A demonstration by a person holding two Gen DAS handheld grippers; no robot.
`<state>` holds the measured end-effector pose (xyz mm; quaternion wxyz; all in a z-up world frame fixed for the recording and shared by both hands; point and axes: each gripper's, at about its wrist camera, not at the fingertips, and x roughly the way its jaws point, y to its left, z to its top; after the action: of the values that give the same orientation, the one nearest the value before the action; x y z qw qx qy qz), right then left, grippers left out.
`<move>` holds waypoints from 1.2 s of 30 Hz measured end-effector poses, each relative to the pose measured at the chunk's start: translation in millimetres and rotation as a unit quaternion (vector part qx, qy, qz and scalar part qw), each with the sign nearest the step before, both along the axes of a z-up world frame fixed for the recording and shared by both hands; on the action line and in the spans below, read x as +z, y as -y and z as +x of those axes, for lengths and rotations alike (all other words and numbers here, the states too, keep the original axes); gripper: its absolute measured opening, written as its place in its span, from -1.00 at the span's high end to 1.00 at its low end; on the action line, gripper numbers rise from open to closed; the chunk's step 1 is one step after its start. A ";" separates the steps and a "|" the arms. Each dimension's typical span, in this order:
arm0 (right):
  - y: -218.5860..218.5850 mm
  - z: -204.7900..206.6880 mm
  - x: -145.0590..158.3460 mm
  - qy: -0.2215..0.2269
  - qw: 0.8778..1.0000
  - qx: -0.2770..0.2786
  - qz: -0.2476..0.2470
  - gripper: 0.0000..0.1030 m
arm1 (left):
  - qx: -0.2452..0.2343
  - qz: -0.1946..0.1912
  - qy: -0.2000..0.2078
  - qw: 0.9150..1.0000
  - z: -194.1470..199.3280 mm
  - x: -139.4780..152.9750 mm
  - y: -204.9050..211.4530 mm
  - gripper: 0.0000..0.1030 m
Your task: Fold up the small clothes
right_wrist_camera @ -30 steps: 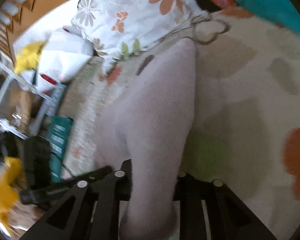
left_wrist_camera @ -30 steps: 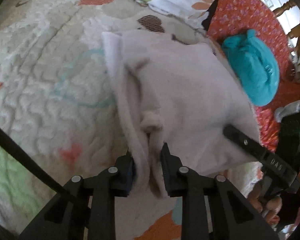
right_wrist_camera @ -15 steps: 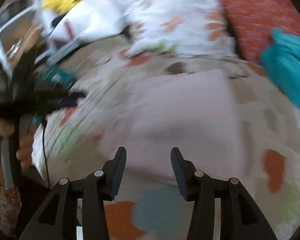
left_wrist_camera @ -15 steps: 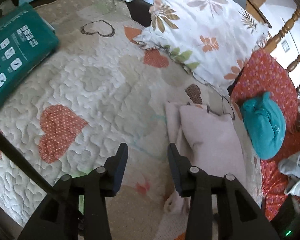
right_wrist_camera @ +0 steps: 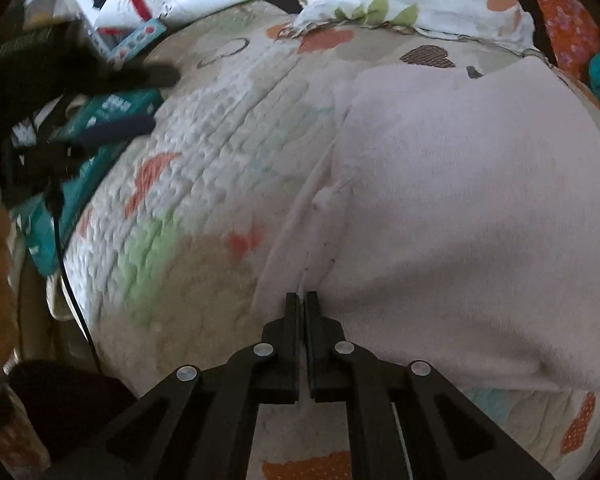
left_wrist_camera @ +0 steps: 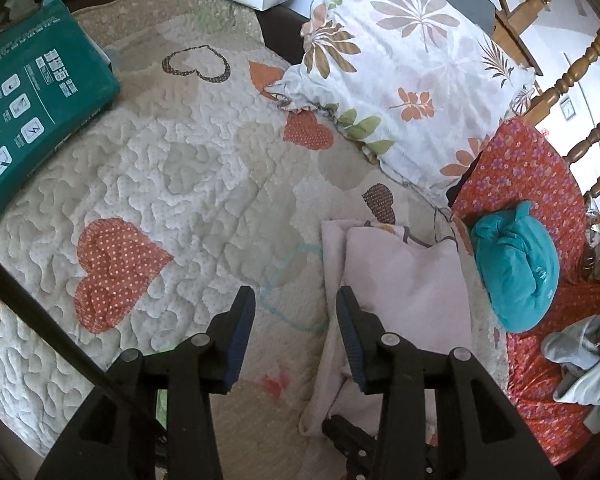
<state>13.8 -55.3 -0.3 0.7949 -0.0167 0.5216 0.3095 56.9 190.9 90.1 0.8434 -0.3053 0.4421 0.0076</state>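
Note:
A pale pink garment [left_wrist_camera: 404, 280] lies folded flat on the heart-patterned quilt [left_wrist_camera: 188, 184], and it fills the right half of the right wrist view [right_wrist_camera: 460, 208]. My left gripper [left_wrist_camera: 296, 312] hovers open above the quilt just left of the garment, with nothing between its fingers. It shows blurred at the left in the right wrist view [right_wrist_camera: 148, 100]. My right gripper [right_wrist_camera: 302, 300] is shut, its tips at the garment's near left fold edge. Whether any cloth is pinched there I cannot tell. A folded teal garment [left_wrist_camera: 516, 268] lies to the right.
A floral pillow [left_wrist_camera: 412, 80] lies behind the garment, and an orange-red flowered cloth [left_wrist_camera: 540, 168] lies under the teal piece. A green box [left_wrist_camera: 28, 108] sits at the quilt's left edge. Grey clothes [left_wrist_camera: 580, 360] are heaped at the right. Wooden chair spindles [left_wrist_camera: 572, 76] stand behind.
Both grippers let go of the pink garment, which now lies folded on the quilt. The left gripper rose and drew back to the left. The right one opened, then shut at the garment's edge.

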 end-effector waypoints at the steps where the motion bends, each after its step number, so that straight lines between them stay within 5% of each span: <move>1: 3.5 2.2 1.9 -0.008 1.000 0.002 0.006 0.87 | 0.000 -0.004 -0.002 1.000 1.6 -0.6 -0.3 0.22; 6: 27.0 6.7 62.4 0.027 0.998 0.022 0.046 0.76 | 0.011 -0.020 0.001 1.000 6.4 2.7 -8.9 0.21; 9: 21.5 31.0 91.4 0.067 0.997 0.000 0.034 0.35 | 0.023 -0.029 0.007 0.999 8.0 6.6 -16.7 0.12; 12: -11.7 66.0 85.3 0.080 0.996 0.006 -0.025 0.05 | 0.032 -0.036 0.008 0.999 8.3 7.4 -22.0 0.07; 16: -60.3 105.3 45.2 0.078 0.990 0.023 -0.117 0.04 | 0.042 -0.042 0.002 0.998 11.4 5.4 -27.7 0.07; 18: -77.9 121.8 20.7 0.082 0.981 0.024 -0.172 0.15 | 0.047 -0.046 0.001 0.998 12.5 4.7 -30.5 0.07; 19: -79.2 128.1 12.7 0.070 0.980 0.021 -0.183 0.84 | 0.048 -0.047 0.002 0.998 12.6 4.7 -31.7 0.07; 22: -76.6 142.4 15.4 0.047 0.989 0.001 -0.143 0.85 | 0.049 -0.052 0.004 0.997 15.0 6.9 -34.4 0.07; 26: -72.1 165.4 30.4 0.012 0.999 -0.033 -0.019 0.98 | 0.050 -0.039 0.006 0.998 17.7 9.3 -34.7 0.07; 30: -87.2 175.8 1.7 -0.041 0.998 -0.033 -0.017 0.97 | 0.048 -0.036 -0.002 0.998 18.3 5.9 -33.6 0.06; 36: -30.6 131.2 53.6 0.013 0.998 -0.048 0.048 0.96 | 0.057 -0.026 0.000 0.998 17.0 7.5 -34.6 0.00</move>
<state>145.1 -24.7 53.3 0.8151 0.0426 0.4962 0.2959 74.0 225.6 97.7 0.8335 -0.3519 0.4238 0.0441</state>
